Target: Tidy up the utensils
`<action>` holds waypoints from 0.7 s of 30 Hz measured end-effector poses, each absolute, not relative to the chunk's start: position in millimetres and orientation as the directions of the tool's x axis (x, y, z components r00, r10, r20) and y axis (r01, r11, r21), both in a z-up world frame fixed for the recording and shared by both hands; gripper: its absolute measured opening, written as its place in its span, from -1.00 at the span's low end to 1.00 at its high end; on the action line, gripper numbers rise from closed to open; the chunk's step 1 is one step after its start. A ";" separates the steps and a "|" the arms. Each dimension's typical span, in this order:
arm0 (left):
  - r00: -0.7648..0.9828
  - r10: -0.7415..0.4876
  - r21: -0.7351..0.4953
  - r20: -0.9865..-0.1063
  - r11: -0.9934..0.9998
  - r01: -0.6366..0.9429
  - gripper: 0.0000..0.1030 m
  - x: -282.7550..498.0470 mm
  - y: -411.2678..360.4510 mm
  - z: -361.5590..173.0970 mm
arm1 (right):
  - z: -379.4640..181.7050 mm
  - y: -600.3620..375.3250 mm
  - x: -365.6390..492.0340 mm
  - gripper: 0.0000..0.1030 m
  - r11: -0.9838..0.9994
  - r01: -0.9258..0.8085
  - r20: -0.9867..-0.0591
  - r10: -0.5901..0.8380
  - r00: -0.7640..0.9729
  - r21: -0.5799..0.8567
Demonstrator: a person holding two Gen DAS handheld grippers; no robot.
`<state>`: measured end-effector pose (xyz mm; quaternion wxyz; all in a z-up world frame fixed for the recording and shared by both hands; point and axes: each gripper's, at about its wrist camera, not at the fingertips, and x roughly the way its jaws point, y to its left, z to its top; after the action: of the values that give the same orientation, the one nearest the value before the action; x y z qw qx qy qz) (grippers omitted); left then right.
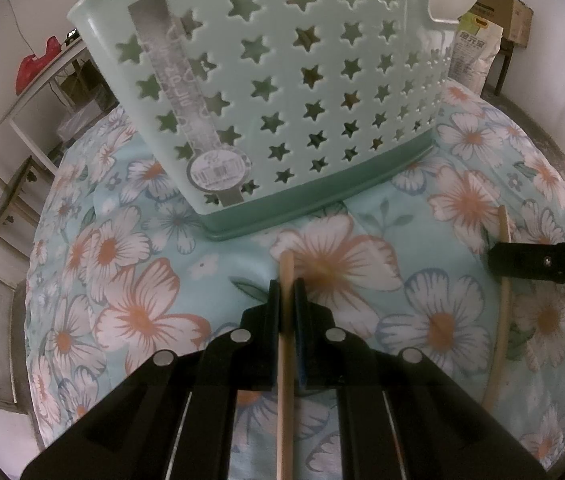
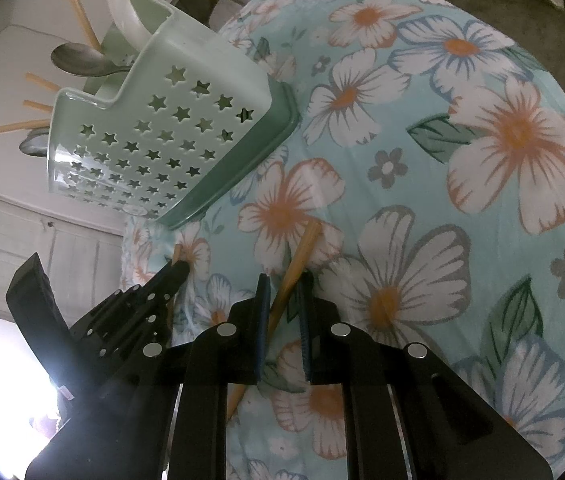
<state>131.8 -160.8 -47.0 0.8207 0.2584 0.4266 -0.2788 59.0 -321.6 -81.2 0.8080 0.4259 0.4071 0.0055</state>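
Observation:
A mint green basket [image 1: 282, 92] with star holes stands on the floral cloth; it also shows in the right wrist view [image 2: 170, 132], holding several wooden chopsticks [image 2: 82, 12] and metal spoons [image 2: 82, 60]. My left gripper [image 1: 288, 286] is shut on a wooden chopstick [image 1: 285, 360] just above the cloth, in front of the basket. My right gripper [image 2: 284, 280] has its jaws narrowly apart around a second chopstick [image 2: 298, 264], which crosses them at a slant. In the left wrist view the right gripper [image 1: 542, 264] sits on that chopstick [image 1: 502, 320] at the right.
The floral cloth [image 1: 142, 300] covers a rounded table. A white shelf unit [image 1: 42, 92] with a red bag [image 1: 34, 64] stands at the left. A sack [image 1: 476, 56] and a cardboard box [image 1: 510, 12] stand behind the basket. The left gripper [image 2: 170, 272] shows left in the right wrist view.

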 end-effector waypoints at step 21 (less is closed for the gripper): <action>0.483 -0.235 0.191 -0.843 0.709 0.679 -0.88 130.8 -161.0 -47.1 | -81.4 -323.3 57.0 -0.79 0.639 0.338 -0.654 0.354 0.668 0.691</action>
<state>130.8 -161.0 -47.1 0.8207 0.2606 0.4255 -0.2783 57.0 -323.3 -81.4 0.8085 0.4247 0.4073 0.0049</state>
